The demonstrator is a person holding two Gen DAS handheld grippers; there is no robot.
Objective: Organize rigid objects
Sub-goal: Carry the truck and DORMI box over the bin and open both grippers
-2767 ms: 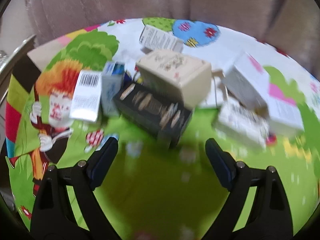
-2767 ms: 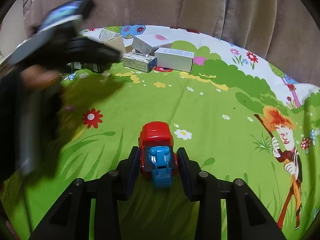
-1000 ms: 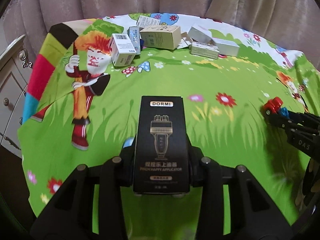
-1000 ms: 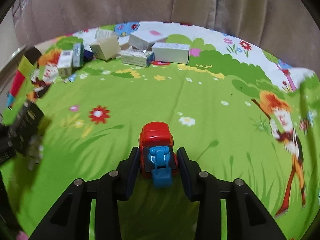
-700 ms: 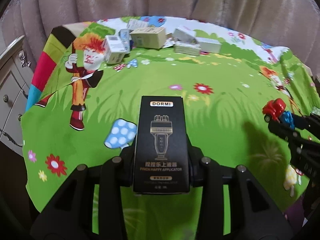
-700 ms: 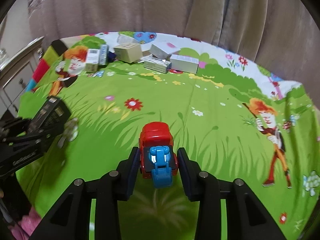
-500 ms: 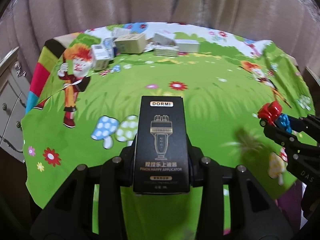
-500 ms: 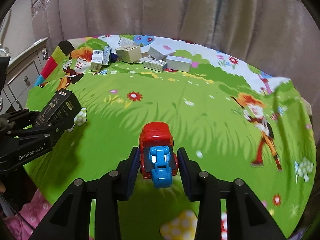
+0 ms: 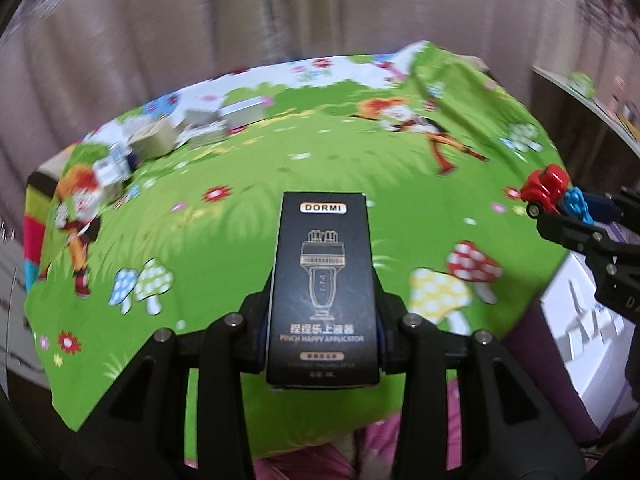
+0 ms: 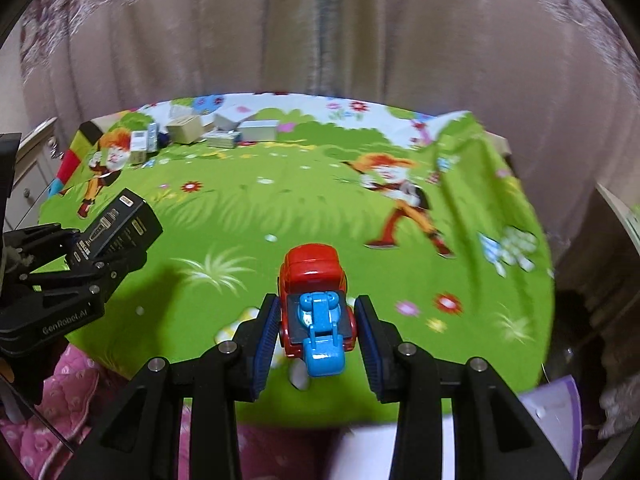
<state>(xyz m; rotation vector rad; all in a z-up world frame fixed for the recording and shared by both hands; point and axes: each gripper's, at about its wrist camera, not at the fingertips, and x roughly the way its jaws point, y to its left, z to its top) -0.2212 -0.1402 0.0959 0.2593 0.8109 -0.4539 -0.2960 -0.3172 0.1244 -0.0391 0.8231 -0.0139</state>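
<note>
Both hand-held grippers pulled back off green cloth (image 10: 320, 208); black box (image 9: 323, 288), toy truck (image 10: 316, 300) clamped

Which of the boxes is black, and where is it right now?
The DORMI box, clamped in the left gripper; the boxes at the table's far edge are white, grey or tan.

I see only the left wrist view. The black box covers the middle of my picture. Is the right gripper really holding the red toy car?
Observer: Yes. In the right wrist view the right gripper is shut on the red toy car, one pad on each side.
Operator: What is the blue part on the car?
Observer: A blue piece sits on the car's back end, pointing toward the camera.
Operator: Is my box held well?
Observer: From the side, the left gripper clamps the black box, which sticks out past the fingers.
</note>
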